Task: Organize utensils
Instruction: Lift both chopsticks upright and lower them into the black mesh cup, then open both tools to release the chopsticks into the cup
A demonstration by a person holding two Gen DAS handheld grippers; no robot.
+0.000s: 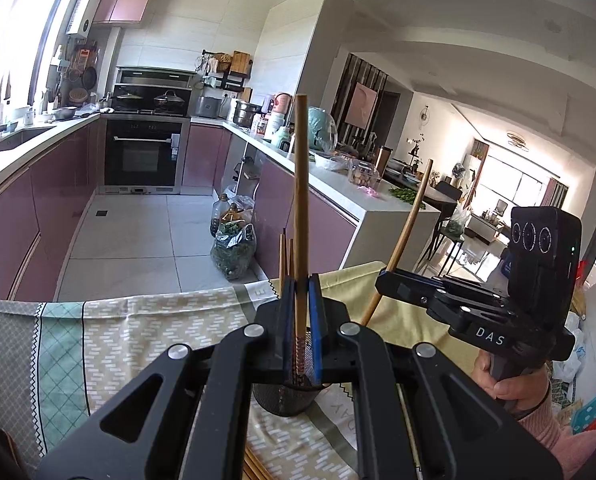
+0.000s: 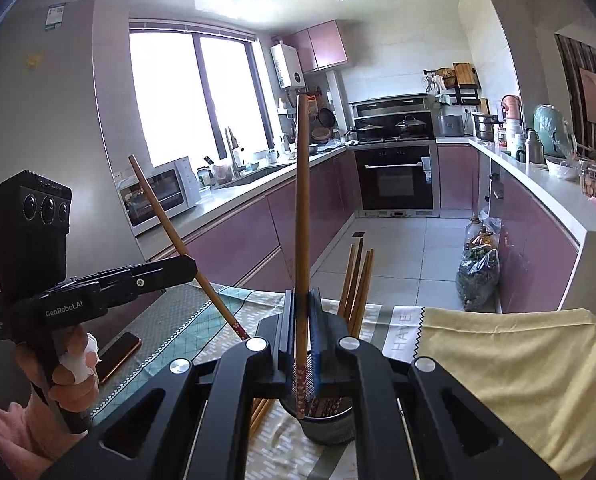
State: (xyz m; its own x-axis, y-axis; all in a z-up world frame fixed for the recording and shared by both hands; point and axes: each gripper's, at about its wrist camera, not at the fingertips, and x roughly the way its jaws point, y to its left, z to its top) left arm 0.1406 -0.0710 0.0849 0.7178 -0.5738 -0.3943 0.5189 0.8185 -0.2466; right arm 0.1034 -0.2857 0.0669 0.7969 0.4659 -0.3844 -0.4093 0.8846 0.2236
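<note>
My left gripper (image 1: 301, 312) is shut on a wooden chopstick (image 1: 300, 200) held upright, its patterned lower end over a black mesh holder (image 1: 285, 398). Two chopsticks (image 1: 286, 258) stand in the holder behind it. My right gripper (image 2: 302, 320) is shut on another wooden chopstick (image 2: 302, 208), upright, its tip inside the holder (image 2: 330, 420). Several chopsticks (image 2: 358, 280) lean in the holder. Each gripper shows in the other's view, the right one (image 1: 382, 280) and the left one (image 2: 193, 268), each with its tilted chopstick (image 1: 408, 232) (image 2: 177, 240).
A patterned cloth (image 1: 137, 340) covers the table, with a yellow cloth (image 2: 518, 368) to the right. A phone (image 2: 117, 354) lies at the left. Loose chopsticks (image 2: 259, 414) lie beside the holder. Kitchen counters, oven and bags on the floor (image 1: 233, 248) lie beyond.
</note>
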